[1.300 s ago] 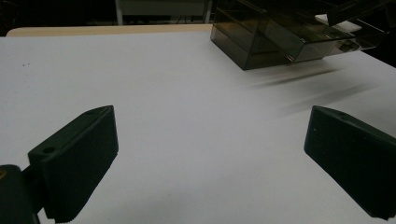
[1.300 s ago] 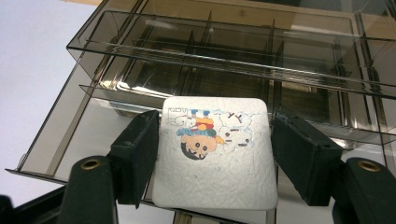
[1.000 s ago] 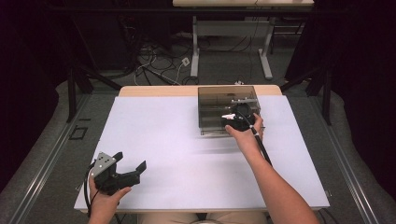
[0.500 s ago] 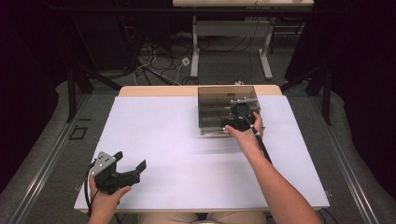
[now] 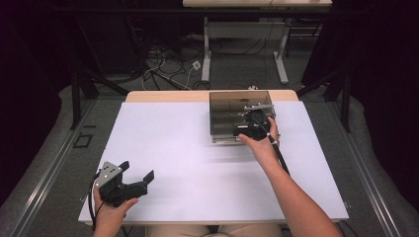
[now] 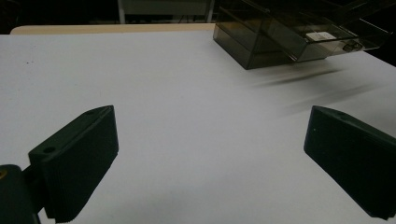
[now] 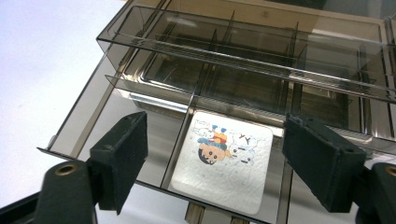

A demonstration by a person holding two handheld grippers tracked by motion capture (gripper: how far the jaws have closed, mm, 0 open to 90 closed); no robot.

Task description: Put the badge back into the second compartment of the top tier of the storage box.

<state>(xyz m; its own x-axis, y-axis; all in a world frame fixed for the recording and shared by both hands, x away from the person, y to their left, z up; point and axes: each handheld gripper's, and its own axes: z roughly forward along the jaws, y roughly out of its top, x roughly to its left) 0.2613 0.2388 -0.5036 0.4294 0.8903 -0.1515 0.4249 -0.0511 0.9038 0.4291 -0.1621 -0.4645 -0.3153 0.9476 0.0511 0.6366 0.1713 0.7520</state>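
Note:
A smoked clear drawer box (image 5: pixel 241 98) stands at the table's far right of middle, with its lowest drawer (image 7: pixel 116 116) pulled out. A white square card (image 7: pixel 224 163) with a cartoon print lies flat in one compartment of that drawer. My right gripper (image 7: pixel 217 121) hovers just above it, and its jaws have just been opening; they stand apart on either side of the card without touching it. From the high view, the right gripper (image 5: pixel 245 129) is at the box's front. My left gripper (image 5: pixel 137 170) rests open near the front left corner, with nothing between its jaws (image 6: pixel 210 114).
The white table top (image 5: pixel 188 148) has a wooden strip along its far edge. The box (image 6: pixel 261 42) has several divided trays above the open drawer. Table legs and cables sit on the floor beyond.
The white card seen at the right gripper's tips a second ago no longer shows there; the jaws have spread. Neither hand has shifted.

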